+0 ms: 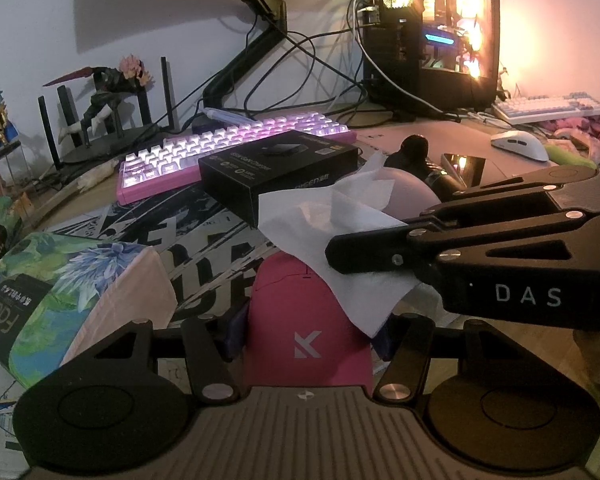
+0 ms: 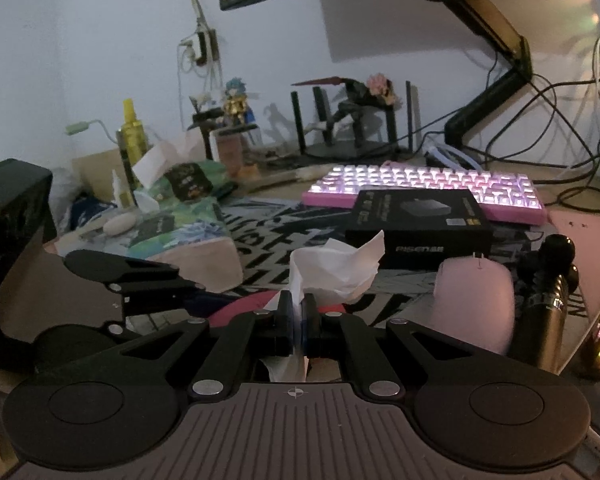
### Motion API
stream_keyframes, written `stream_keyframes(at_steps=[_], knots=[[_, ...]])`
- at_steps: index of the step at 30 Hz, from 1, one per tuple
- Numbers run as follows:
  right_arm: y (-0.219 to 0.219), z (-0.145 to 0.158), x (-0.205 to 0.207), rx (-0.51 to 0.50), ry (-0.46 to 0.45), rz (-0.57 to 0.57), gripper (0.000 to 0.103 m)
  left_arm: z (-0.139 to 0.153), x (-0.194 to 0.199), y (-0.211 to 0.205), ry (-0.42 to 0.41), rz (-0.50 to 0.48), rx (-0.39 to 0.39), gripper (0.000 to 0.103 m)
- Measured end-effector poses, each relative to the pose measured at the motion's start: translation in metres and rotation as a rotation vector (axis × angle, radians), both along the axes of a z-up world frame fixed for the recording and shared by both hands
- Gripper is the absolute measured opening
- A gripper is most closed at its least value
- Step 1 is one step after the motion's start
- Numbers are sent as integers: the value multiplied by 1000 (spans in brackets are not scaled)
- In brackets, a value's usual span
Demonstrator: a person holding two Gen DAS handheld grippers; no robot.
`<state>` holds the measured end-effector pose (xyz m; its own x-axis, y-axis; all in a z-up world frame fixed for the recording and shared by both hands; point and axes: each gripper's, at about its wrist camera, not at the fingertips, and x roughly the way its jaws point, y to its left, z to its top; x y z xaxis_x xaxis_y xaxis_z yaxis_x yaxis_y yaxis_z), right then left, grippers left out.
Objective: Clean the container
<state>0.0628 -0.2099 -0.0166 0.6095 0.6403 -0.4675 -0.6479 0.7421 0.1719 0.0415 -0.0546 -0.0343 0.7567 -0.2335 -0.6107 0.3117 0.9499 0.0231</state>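
Desk (image 1: 432,128) is crowded: lit PC tower (image 1: 432,28) at the back right corner, monitor arm (image 1: 240,44) behind the middle, figurines along the back edge. Glowing pink keyboard (image 1: 236,148) lies mid-desk w/ a black charger box (image 1: 280,172) resting on its front edge, and floral tissue packs (image 1: 60,280) sit toward the left edge, prob. the source of the wipe.

Task's thing looks like the hot-pink mouse (image 1: 304,320), on the printed desk mat (image 1: 204,248) near the front edge. Left gripper (image 1: 308,344) is clamped on its sides, pads on both flanks, prob. to pin it so it won't slide while rubbed.

Right gripper (image 2: 298,316) has its jaws pinched tight on a white tissue (image 2: 336,268); the loose end fans out ahead. In the left wrist view the sheet drapes over the mouse's front right, so wiping seems underway. A paler pink mouse (image 2: 476,304) sits just beside, right, clear of both grippers
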Motion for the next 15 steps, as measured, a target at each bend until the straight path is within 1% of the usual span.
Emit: stream_keyframes(at_steps=[15], knots=[[-2,1,-1,-12,-10,0,5,0,0,0,0,0,0,59]])
